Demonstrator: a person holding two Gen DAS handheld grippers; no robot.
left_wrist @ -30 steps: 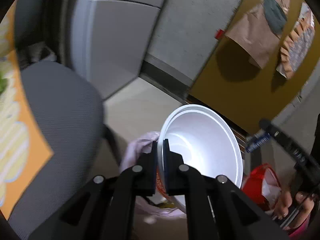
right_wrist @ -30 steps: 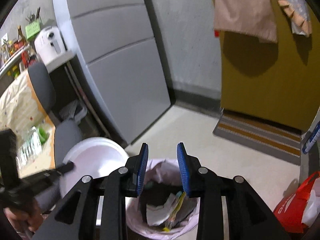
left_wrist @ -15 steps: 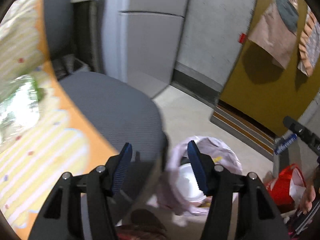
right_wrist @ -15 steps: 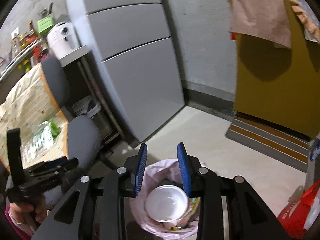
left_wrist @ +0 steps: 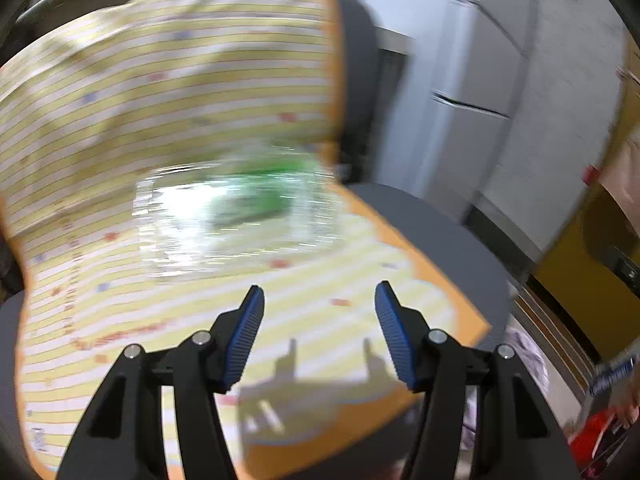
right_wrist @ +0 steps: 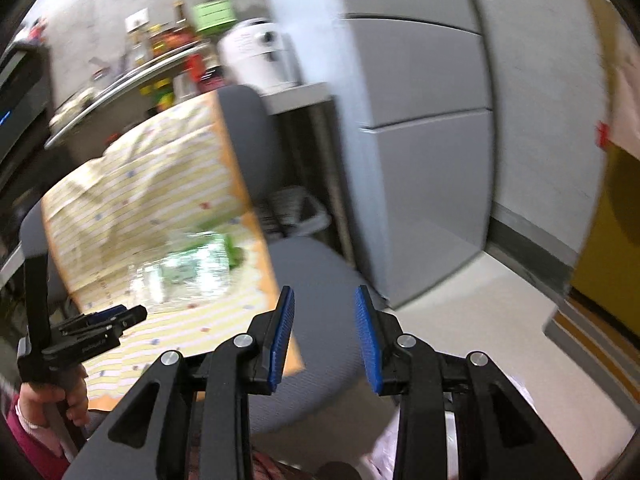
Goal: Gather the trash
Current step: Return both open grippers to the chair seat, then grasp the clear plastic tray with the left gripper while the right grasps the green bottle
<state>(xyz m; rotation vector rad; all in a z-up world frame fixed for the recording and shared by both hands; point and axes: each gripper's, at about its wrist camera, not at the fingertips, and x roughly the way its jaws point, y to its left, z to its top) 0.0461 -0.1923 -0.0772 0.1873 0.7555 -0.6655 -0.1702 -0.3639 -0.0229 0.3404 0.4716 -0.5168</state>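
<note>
Now the left tongs (left_wrist: 318, 334), spread and empty since dropping the white bowl, face what appears to be a crumpled clear wrapper (left_wrist: 236, 220) on the patterned cloth (left_wrist: 120, 128); right tongs (right_wrist: 323, 338) likewise spread.

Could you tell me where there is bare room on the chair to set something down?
The striped yellow cloth is bare between the left tongs and the crumpled clear plastic wrapper; the grey fabric seat beside the cloth's orange edge is bare too. The wrapper crowds the middle.

A crinkled clear wrapper (left_wrist: 236, 220) lies on the cloth-draped chair (left_wrist: 448, 248).
</note>
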